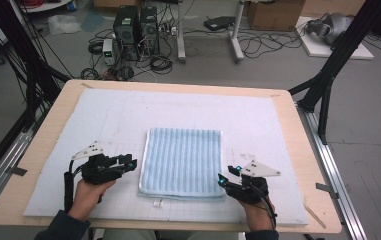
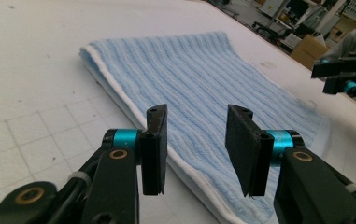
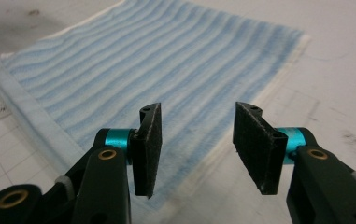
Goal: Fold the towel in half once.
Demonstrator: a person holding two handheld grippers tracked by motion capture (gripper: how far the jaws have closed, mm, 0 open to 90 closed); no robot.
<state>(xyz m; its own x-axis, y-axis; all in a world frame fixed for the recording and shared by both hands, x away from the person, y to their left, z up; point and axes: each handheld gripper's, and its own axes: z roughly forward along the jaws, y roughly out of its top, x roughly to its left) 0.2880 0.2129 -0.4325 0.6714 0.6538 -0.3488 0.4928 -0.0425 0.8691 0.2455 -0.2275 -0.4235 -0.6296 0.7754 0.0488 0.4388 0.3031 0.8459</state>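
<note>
the folded blue striped towel (image 1: 183, 162) lies flat on the white mat (image 1: 258, 120), with the left gripper (image 1: 129, 164) and right gripper (image 1: 223, 179) at its near corners, both parted and holding nothing.

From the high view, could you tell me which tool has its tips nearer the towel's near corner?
The right tool: its tips sit right at the towel's near right corner, while the left tool points at the left edge, farther up.
</note>
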